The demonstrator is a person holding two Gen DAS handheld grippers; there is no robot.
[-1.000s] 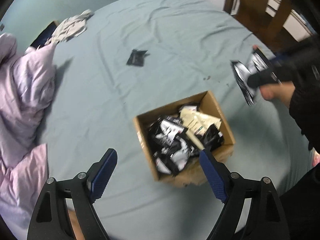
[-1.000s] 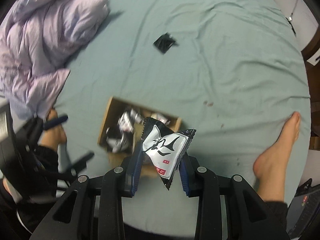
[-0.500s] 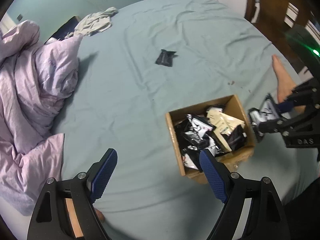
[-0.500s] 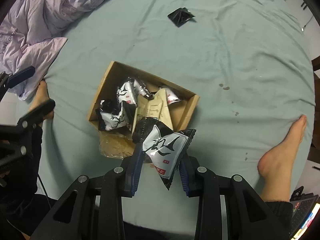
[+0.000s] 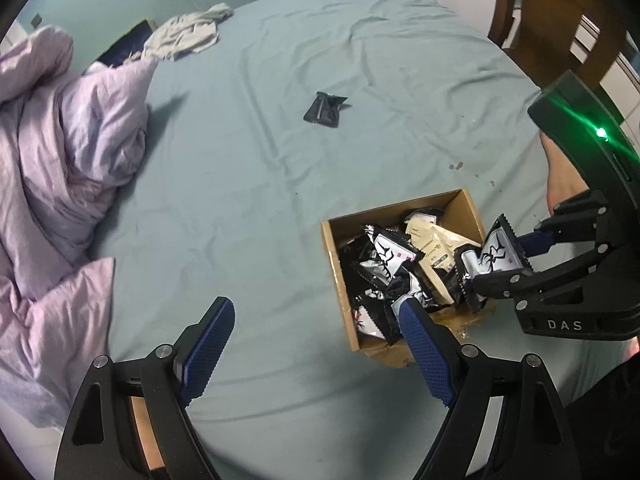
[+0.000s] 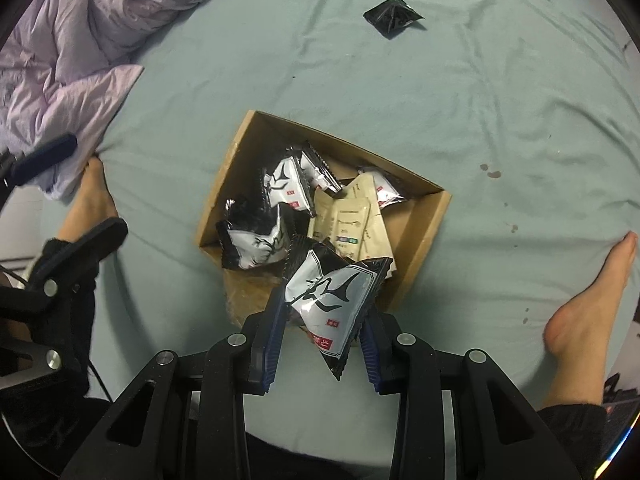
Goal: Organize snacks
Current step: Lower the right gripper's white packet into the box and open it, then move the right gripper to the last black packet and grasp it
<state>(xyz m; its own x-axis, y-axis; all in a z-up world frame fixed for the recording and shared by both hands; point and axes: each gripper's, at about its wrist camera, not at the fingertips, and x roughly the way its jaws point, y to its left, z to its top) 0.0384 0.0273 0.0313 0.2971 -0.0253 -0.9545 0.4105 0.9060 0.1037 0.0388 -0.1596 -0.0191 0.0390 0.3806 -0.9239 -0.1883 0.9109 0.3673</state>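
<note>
An open cardboard box (image 5: 335, 272) (image 6: 424, 236) sits on the teal bed sheet, holding several black-and-white and beige snack packets (image 6: 352, 224). My right gripper (image 6: 322, 312) is shut on a black-and-white snack packet (image 6: 332, 300) and holds it just over the box's near edge; the same packet shows in the left wrist view (image 5: 494, 258). My left gripper (image 5: 316, 340) is open and empty, low over the sheet to the left of the box. One black packet (image 5: 325, 106) (image 6: 393, 16) lies alone on the sheet beyond the box.
A crumpled lilac duvet (image 5: 60, 152) (image 6: 80, 28) fills the left side. Grey clothes (image 5: 188, 34) lie at the far edge. A wooden chair (image 5: 556, 20) stands at the right. Bare feet rest on the bed's edge (image 6: 588, 304) (image 6: 90, 196).
My right gripper has brought the held packet down and forward to the box's edge. My left gripper has shifted left, so the box now sits further right in its view.
</note>
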